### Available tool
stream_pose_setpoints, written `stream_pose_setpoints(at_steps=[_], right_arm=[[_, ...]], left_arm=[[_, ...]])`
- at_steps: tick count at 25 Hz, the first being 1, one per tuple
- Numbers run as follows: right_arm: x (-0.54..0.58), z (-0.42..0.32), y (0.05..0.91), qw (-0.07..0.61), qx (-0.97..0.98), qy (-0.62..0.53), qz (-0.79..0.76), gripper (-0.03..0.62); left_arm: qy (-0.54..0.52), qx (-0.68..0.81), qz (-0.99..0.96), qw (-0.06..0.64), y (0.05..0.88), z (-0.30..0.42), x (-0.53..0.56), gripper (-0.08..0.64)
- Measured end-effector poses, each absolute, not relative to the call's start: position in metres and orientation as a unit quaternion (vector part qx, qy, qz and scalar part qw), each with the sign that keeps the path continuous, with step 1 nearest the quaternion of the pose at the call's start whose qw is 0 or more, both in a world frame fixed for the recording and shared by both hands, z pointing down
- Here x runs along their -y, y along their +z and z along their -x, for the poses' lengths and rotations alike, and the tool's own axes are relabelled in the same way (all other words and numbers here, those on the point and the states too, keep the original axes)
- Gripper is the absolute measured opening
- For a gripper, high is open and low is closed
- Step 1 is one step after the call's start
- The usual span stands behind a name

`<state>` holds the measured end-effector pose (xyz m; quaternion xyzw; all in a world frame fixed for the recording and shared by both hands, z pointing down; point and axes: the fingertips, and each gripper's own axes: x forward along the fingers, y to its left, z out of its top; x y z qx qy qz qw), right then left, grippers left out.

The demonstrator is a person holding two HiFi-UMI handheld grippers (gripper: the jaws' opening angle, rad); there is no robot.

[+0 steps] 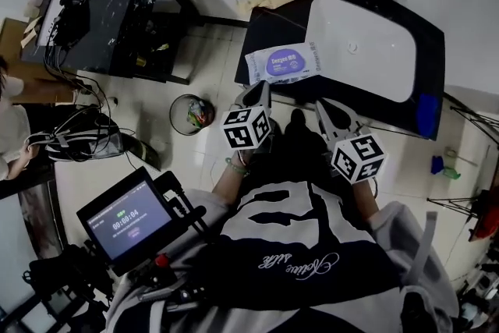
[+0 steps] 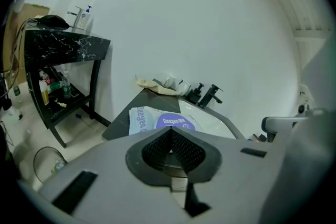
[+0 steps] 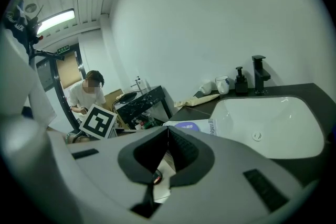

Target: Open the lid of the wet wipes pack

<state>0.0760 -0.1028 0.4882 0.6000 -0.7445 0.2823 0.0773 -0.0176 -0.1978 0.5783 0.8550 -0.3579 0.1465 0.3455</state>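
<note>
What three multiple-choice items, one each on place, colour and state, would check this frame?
1. Where does the wet wipes pack lie?
A on the dark counter beside the sink
B inside the sink
C on the floor
2. What colour is the pack's oval patch?
A red
B green
C purple
3. How do the left gripper and right gripper stand?
A both wide open
B both shut, empty
C left clamped on the pack
Answers: 1 A, it lies flat on the counter next to the basin. 2 C, the patch is purple. 3 B, each gripper view shows jaws together with nothing between.
</note>
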Motion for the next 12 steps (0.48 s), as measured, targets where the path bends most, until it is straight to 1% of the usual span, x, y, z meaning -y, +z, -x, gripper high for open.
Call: stream_pose_setpoints(at_steps=[11,12], right_arm=[[0.159,-0.072,0.536,0.172,0.802,0.275,-0.502,0.0],[0.164,-0.07,0.54,0.18,0.81,0.272,-0.488,0.019]], left_arm=[[0.191,0.385,-0.819,0.379,0.625,0.003,0.208,-0.002],[0.196,0.387,-0.816,0.381,0.628,0.003,0.207,-0.002]])
